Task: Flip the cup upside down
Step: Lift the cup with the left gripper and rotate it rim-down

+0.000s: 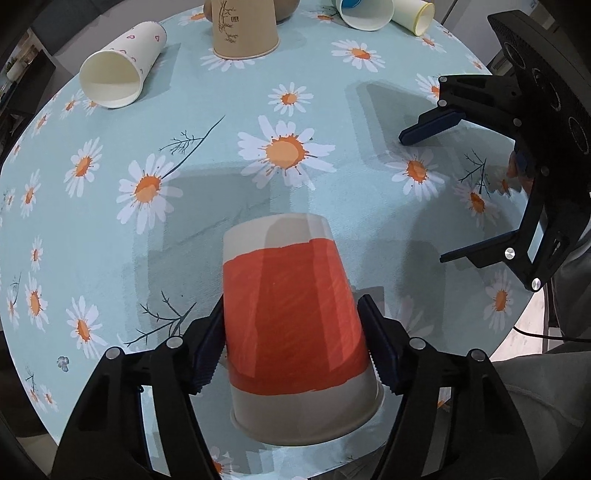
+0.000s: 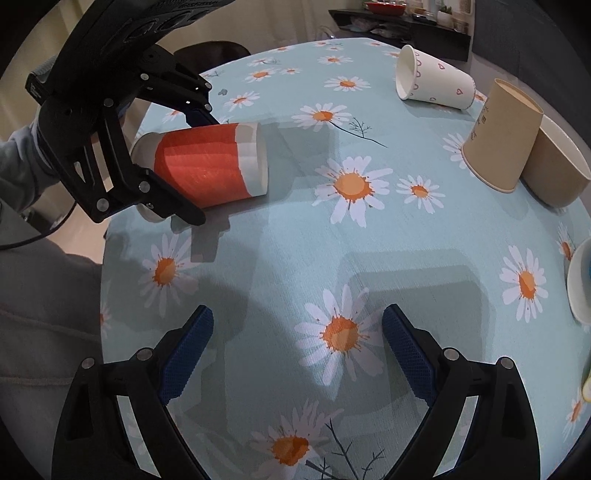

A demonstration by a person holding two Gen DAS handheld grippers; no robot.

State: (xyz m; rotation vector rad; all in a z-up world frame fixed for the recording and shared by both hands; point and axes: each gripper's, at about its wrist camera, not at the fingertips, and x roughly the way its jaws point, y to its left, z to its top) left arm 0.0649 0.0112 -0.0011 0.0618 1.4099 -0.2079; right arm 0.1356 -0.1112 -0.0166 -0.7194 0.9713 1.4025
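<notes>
An orange and white paper cup [image 1: 291, 325] sits between the pads of my left gripper [image 1: 295, 343], which is shut on its sides. In the right wrist view the cup [image 2: 210, 166] is tilted almost on its side just above the daisy tablecloth [image 2: 280, 251], one end toward the gripper body, the other end pointing right. The left gripper [image 2: 199, 170] holds it at the table's left edge. My right gripper [image 2: 297, 350] is open and empty above the cloth; it also shows in the left wrist view [image 1: 424, 192] at the right.
A white cup with pink hearts [image 1: 118, 70] lies on its side at the far left. A tan cup [image 1: 243, 29] stands upside down at the back, next to a tan bowl [image 2: 557, 166]. Two more cups, white [image 1: 365, 14] and pale yellow [image 1: 415, 16], lie at the back right.
</notes>
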